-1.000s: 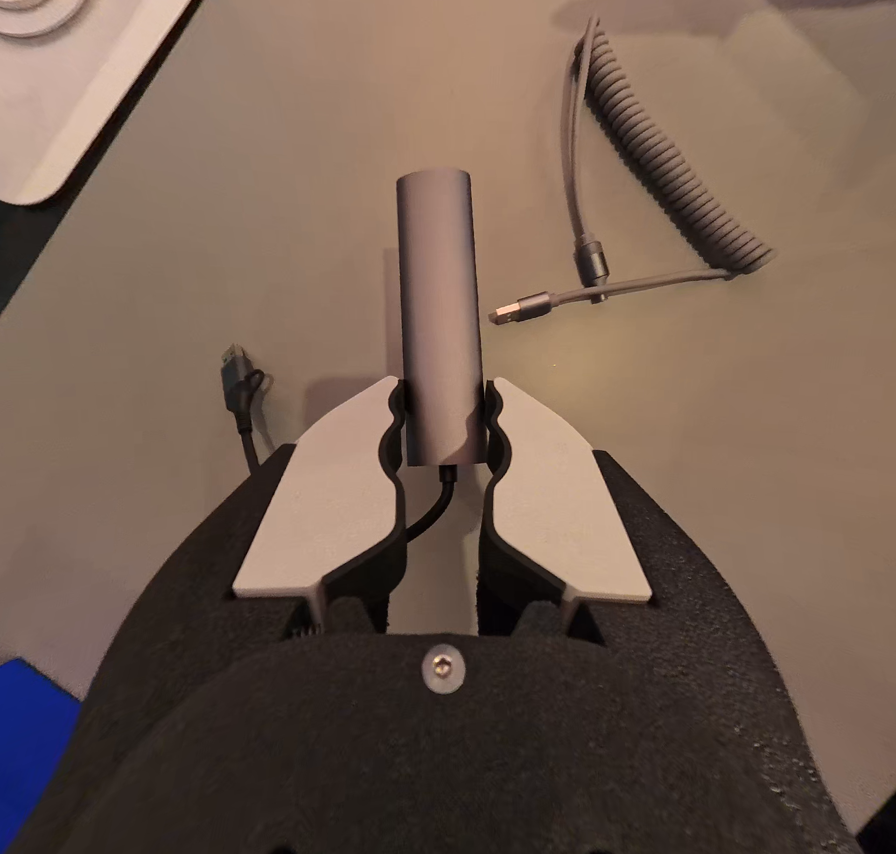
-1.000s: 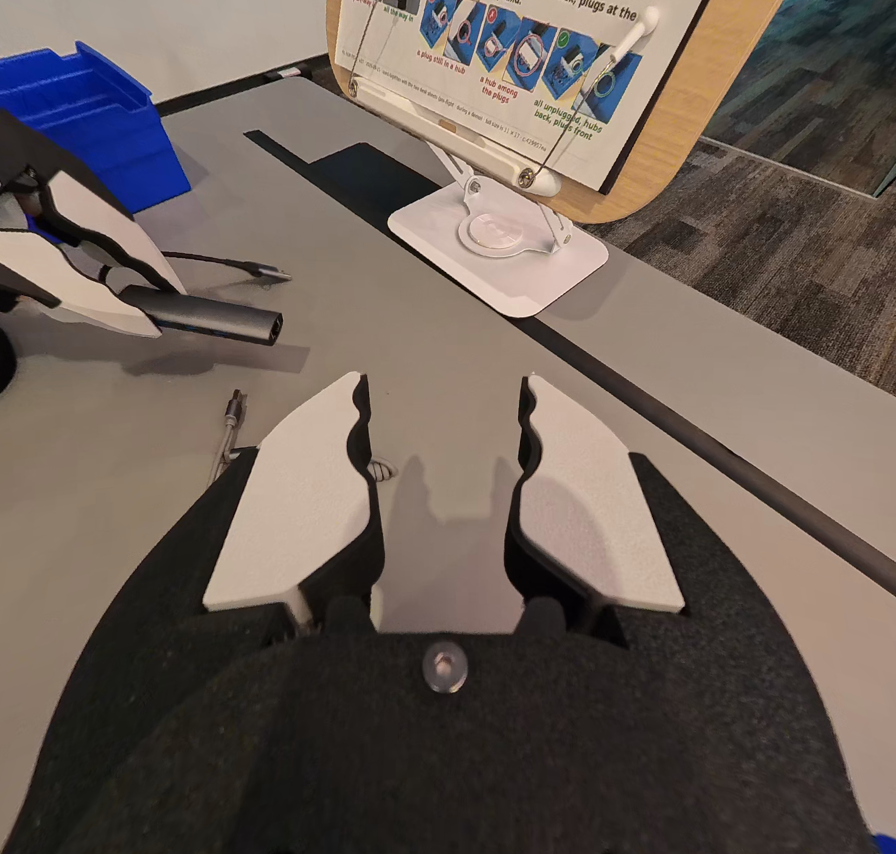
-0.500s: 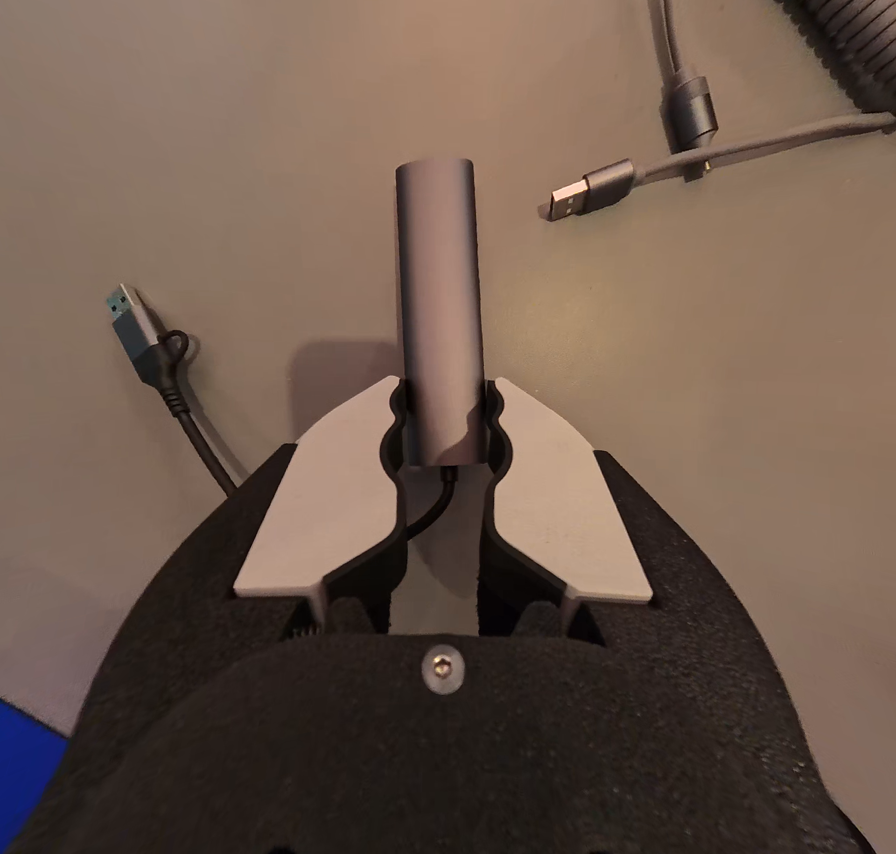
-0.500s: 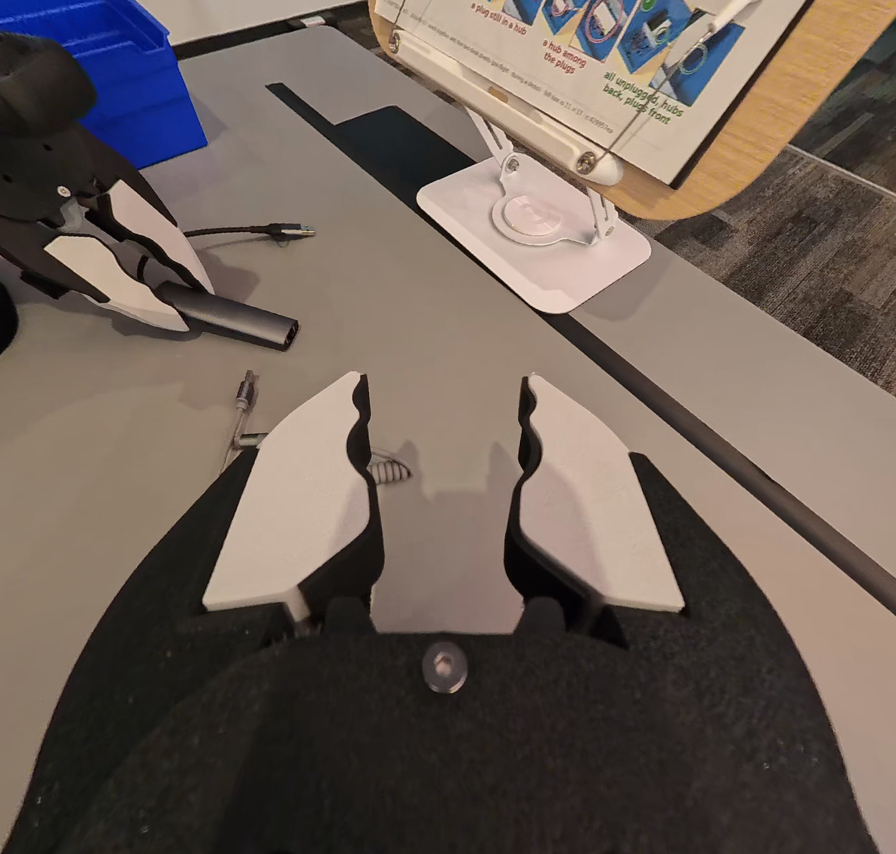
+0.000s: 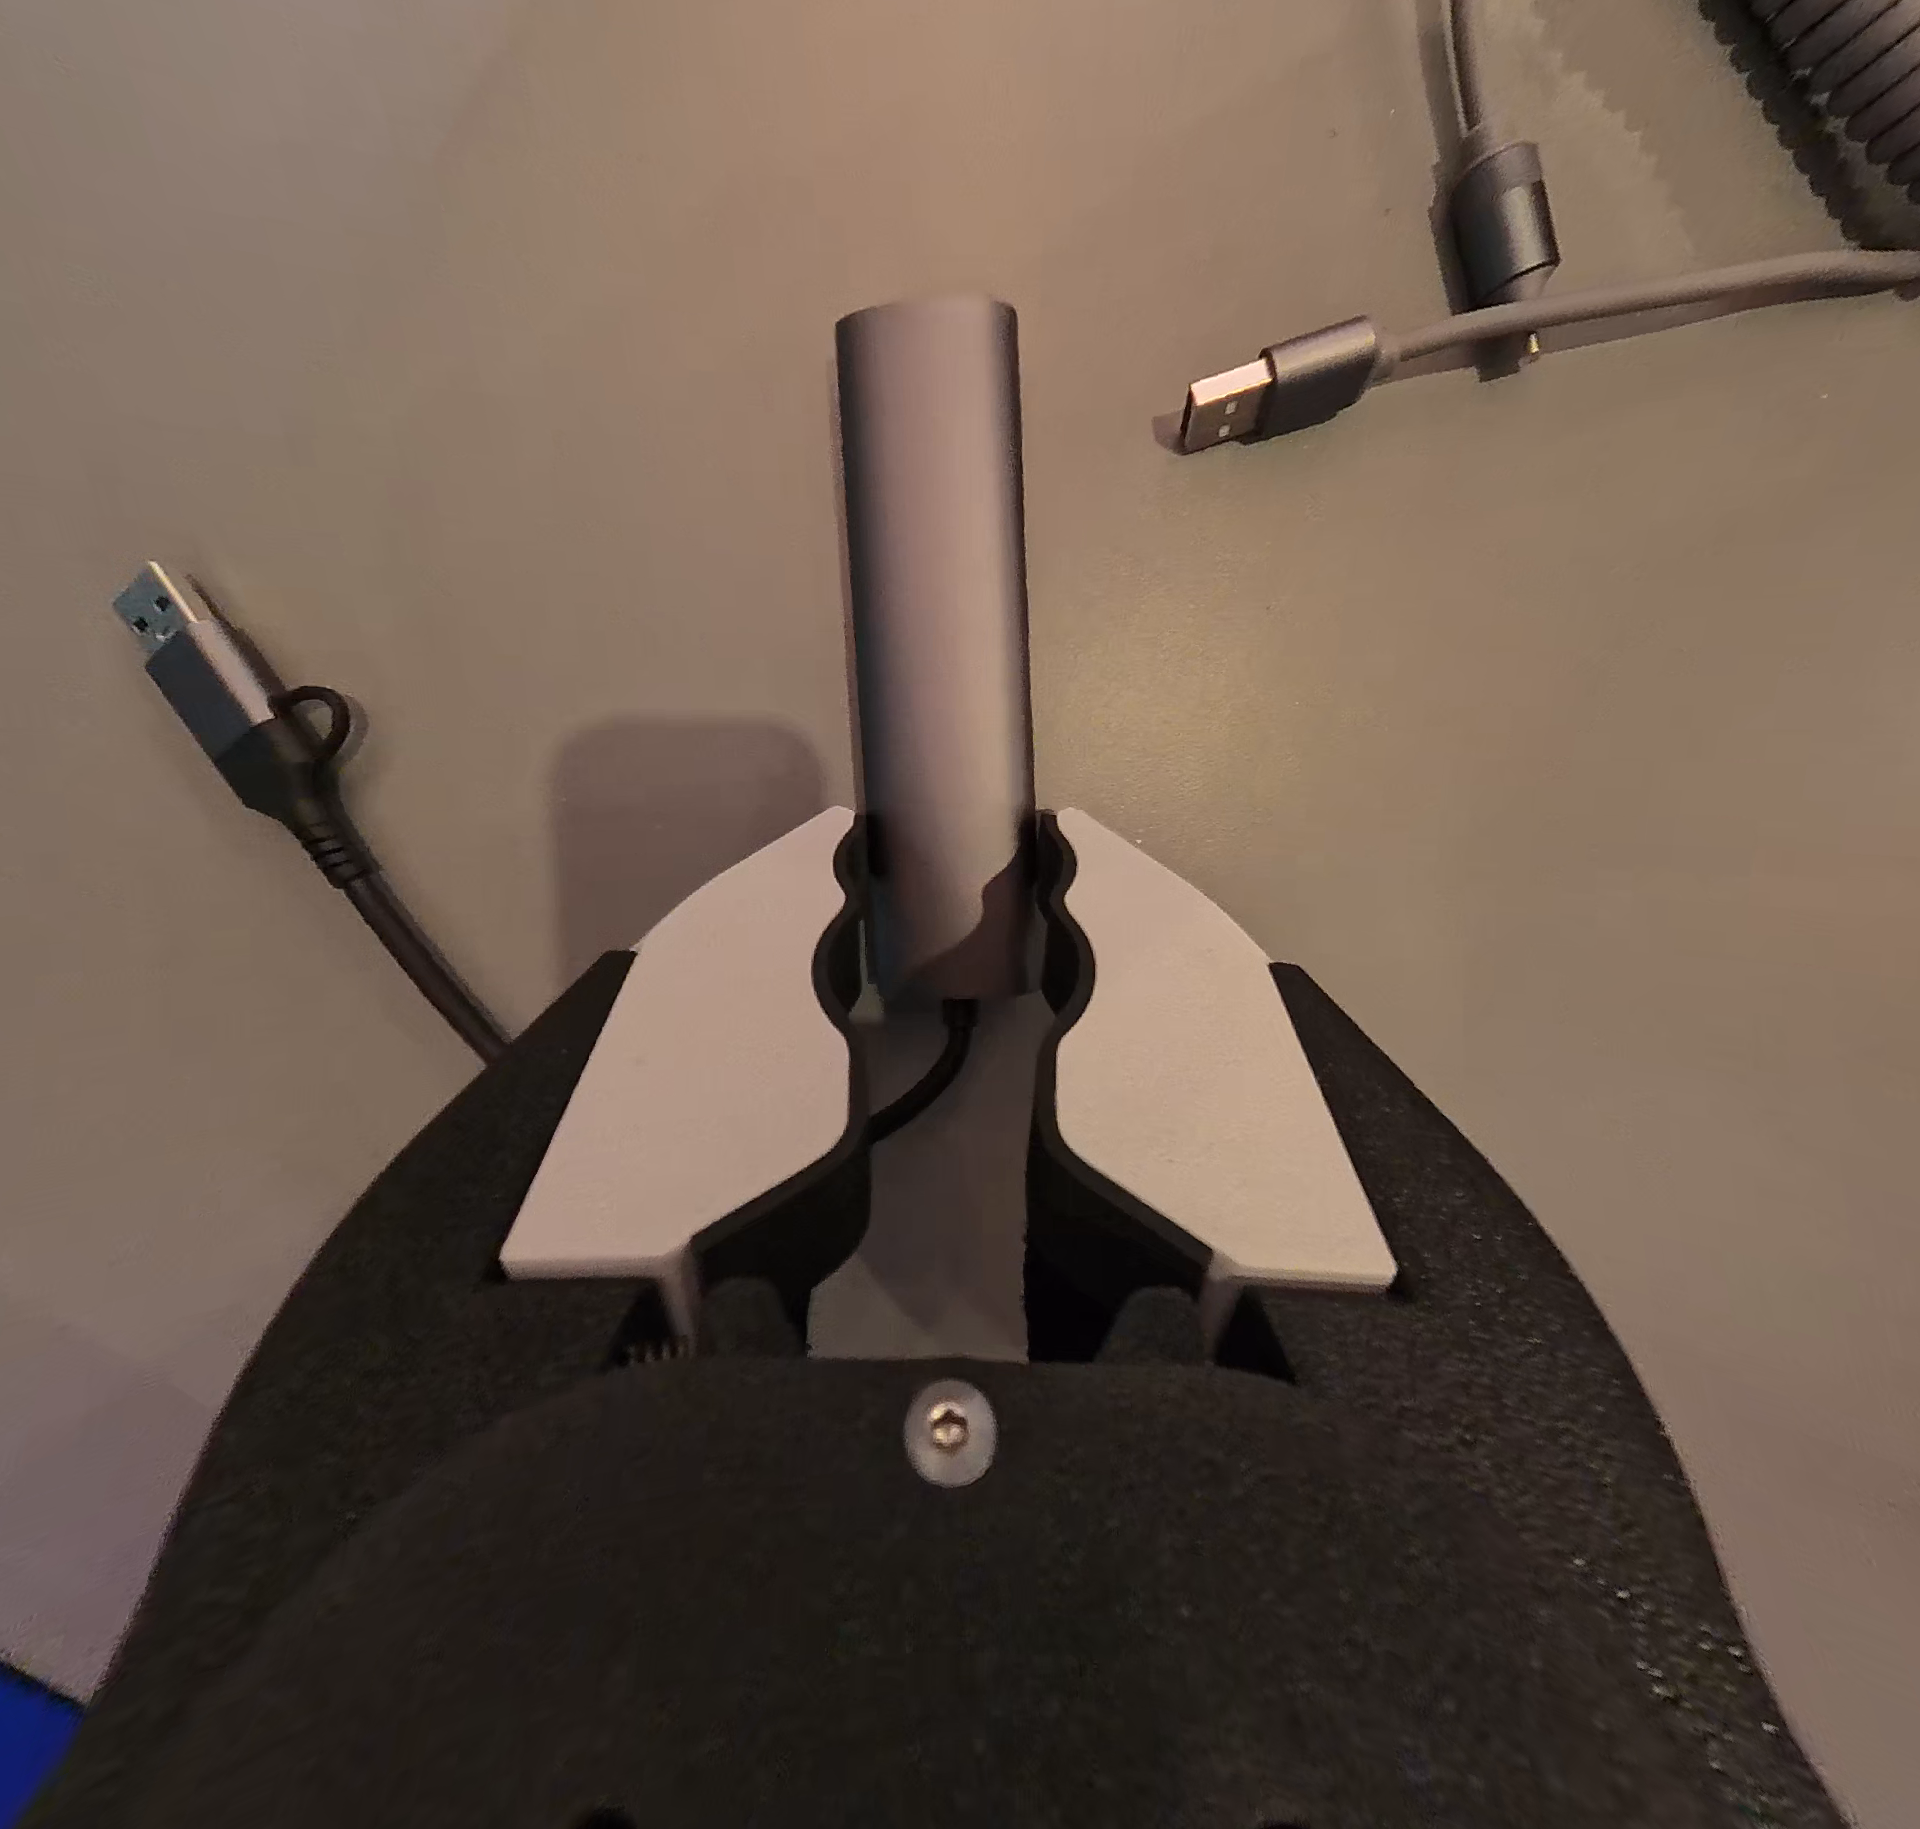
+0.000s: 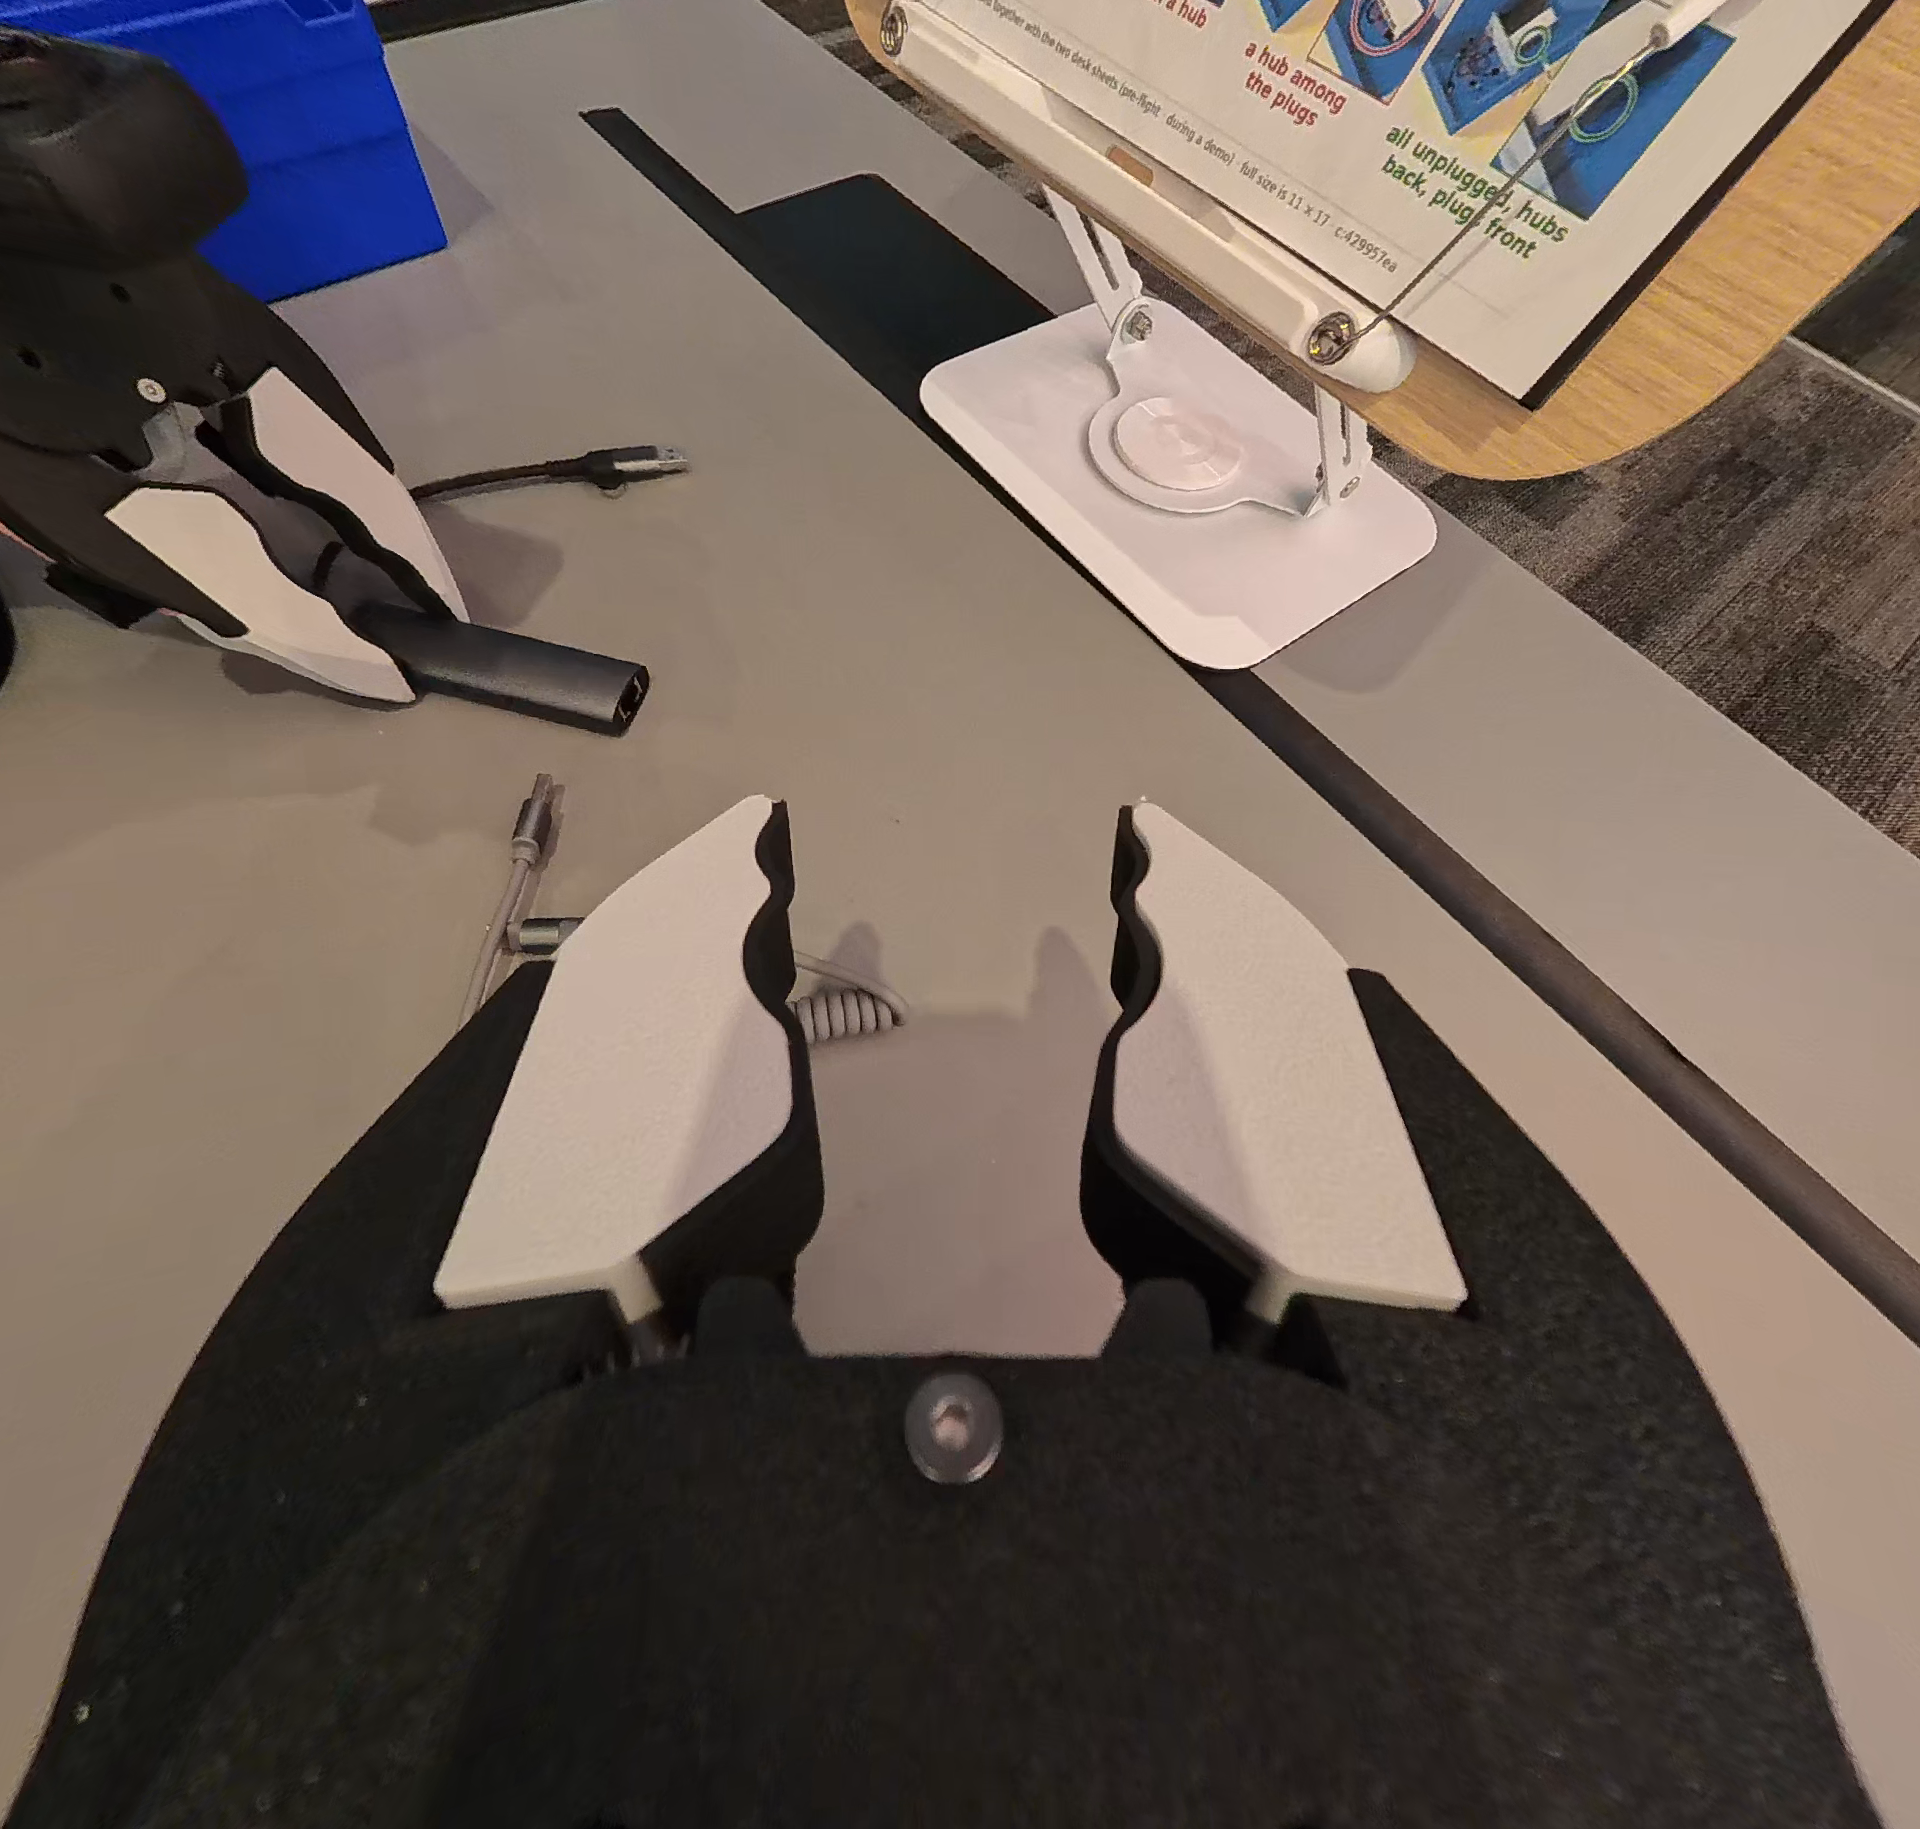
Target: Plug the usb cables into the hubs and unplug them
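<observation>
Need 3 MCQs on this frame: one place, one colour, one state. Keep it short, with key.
1. Where does the coiled cable's USB plug lie relative to the USB hub in the left wrist view?
A. To its right, apart from it
B. Plugged into its far end
C. Under the left gripper

2. What colour is the bin behind the left gripper in the right wrist view?
A. Red
B. Blue
C. Green

3. What state is the right gripper in?
A. Shut on a plug
B. Shut on the hub
C. Open, holding nothing

Answers:
1 A: the plug lies on the grey table right of the hub, with a clear gap.
2 B: the bin is plainly blue.
3 C: its fingers stand wide apart with only table between them.
</observation>
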A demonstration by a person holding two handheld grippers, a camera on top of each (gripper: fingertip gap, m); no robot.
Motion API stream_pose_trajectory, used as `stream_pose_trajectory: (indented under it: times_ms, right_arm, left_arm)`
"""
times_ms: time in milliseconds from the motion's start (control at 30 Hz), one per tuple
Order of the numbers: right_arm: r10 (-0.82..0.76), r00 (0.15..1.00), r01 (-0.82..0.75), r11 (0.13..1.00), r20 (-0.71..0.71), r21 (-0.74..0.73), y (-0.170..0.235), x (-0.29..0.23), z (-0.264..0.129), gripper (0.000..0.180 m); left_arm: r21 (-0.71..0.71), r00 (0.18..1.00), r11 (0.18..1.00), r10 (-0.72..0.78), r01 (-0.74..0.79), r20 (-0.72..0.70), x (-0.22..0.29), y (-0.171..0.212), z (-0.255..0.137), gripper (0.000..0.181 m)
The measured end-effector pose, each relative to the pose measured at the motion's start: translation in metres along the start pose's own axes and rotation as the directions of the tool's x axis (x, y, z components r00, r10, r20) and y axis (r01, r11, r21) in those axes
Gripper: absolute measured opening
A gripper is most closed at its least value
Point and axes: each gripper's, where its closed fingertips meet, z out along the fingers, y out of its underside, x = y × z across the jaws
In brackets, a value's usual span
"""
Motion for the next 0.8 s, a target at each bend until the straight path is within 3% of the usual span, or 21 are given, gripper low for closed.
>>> stream_pose_trajectory:
  times_ms: [267, 800]
  right_arm:
    - [0.007, 1.0, -0.007, 1.0, 0.002, 0.01, -0.001, 0.001, -0.002, 0.058]
    - [-0.023, 0.999, 0.024, 1.0, 0.029, -0.013, -0.001, -0.01, 0.008, 0.058]
  left_arm:
    - [-0.054, 0.995, 0.997, 0.059, -0.054, 0.083, -0.004, 0.01, -0.006, 0.039]
    - [-0.048, 0.995, 0.998, 0.054, -0.05, 0.082, -0.003, 0.009, -0.011, 0.03]
